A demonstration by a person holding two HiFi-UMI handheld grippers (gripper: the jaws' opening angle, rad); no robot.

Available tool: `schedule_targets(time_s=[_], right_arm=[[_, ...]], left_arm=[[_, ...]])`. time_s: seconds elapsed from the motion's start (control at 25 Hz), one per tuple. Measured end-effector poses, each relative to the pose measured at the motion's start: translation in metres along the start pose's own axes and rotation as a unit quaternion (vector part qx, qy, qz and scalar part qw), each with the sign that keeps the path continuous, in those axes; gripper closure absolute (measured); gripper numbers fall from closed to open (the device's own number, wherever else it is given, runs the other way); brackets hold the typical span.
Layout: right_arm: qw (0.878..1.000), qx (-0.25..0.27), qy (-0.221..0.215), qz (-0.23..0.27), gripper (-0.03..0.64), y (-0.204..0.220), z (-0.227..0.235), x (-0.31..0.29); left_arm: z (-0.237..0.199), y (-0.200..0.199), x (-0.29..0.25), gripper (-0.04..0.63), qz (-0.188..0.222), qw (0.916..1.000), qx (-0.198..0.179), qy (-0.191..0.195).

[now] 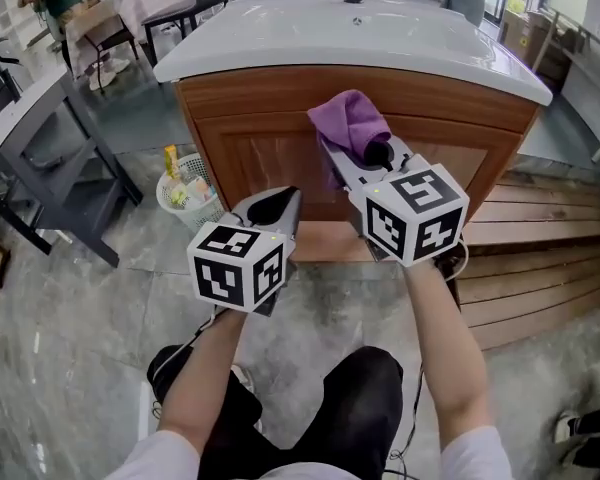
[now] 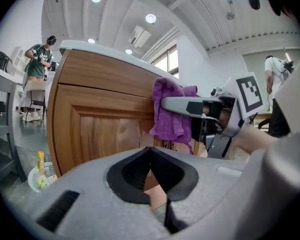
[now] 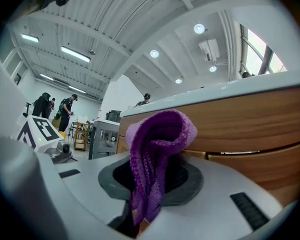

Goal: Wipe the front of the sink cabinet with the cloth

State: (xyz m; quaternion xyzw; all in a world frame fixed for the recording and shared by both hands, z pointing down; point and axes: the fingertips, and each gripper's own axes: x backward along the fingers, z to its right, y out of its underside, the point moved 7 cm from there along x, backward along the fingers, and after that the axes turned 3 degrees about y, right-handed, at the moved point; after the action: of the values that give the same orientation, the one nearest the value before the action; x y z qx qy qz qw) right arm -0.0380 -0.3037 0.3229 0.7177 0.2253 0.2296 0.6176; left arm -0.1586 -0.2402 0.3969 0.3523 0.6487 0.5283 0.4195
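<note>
The sink cabinet (image 1: 270,138) is brown wood with a panelled door under a white sink top (image 1: 350,33). A purple cloth (image 1: 352,120) is bunched in my right gripper (image 1: 348,150), which is shut on it and holds it at the cabinet's upper front, just under the top. In the right gripper view the cloth (image 3: 155,154) drapes over the jaws, close to the wood (image 3: 250,129). My left gripper (image 1: 280,198) is lower and to the left, shut and empty, pointing at the door panel (image 2: 100,109). From there the cloth (image 2: 172,111) and right gripper (image 2: 190,105) show.
A white basket (image 1: 190,193) of bottles stands on the floor at the cabinet's left corner. A grey table (image 1: 20,118) is further left. Wooden slats (image 1: 540,258) lie to the right. Chairs and people are in the background.
</note>
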Motion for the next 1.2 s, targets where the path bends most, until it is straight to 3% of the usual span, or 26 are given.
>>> schedule_targets(time_s=[0.68,1.2], right_arm=[[0.993,0.015,0.117,-0.024,0.534,0.025,0.101,0.080],[0.976,0.015,0.212,-0.047,0.534,0.040,0.178,0.145]], left_arm=[[0.024,0.003,-0.031,0.589,-0.013,0.9990,-0.022,0.038],[0.029,0.004,-0.038,0.589,-0.003,0.9990,-0.022,0.039]])
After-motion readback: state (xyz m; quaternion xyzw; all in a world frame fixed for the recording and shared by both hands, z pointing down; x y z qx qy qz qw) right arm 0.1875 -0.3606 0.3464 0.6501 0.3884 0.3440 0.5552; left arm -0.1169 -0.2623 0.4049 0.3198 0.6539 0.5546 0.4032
